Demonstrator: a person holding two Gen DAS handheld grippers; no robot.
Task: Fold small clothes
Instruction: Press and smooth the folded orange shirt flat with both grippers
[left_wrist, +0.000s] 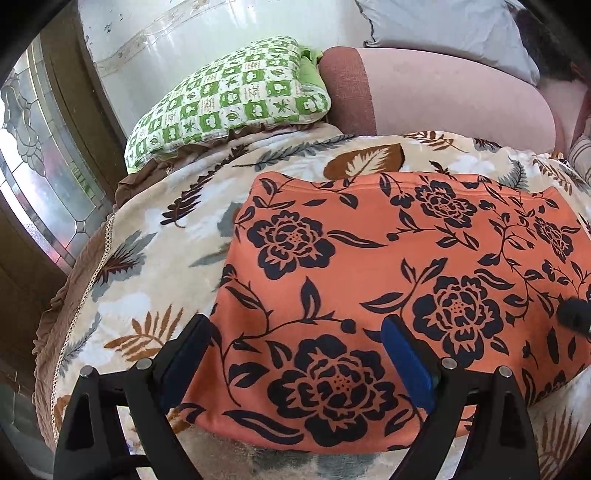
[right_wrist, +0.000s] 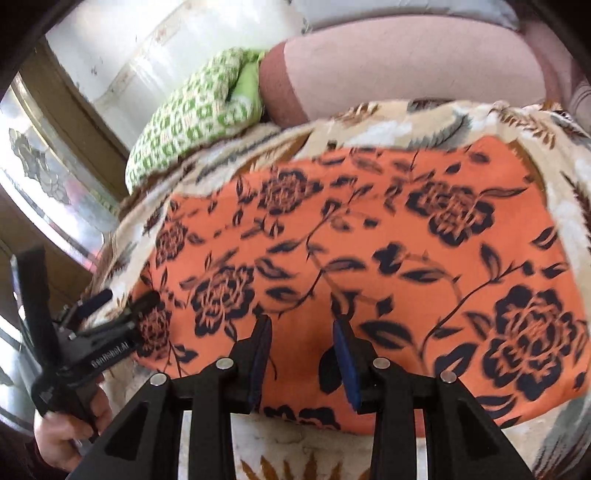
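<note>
Orange flowered garment is lying flat on the leaf-print blanket, already looking like a rough rectangle, so I'm judging we're mid-fold, lining up for another fold.

Left gripper is hovering at the garment's near-left corner, jaws wide, holding nothing; one finger is sitting off the cloth's left edge, the other over it. Right gripper is hovering over the near edge further right, jaws partly open, empty. Whether either is touching the fabric, can't tell.

Next move probably calls for both dropping onto the near hem, pinching only the garment and not the blanket under it, then carrying it toward the far edge.

Room: blanket is showing on the left and far sides. Green checked pillow and pink cushion are sitting well behind the far edge, so the fold path looks open. Right wrist view is blurred.
</note>
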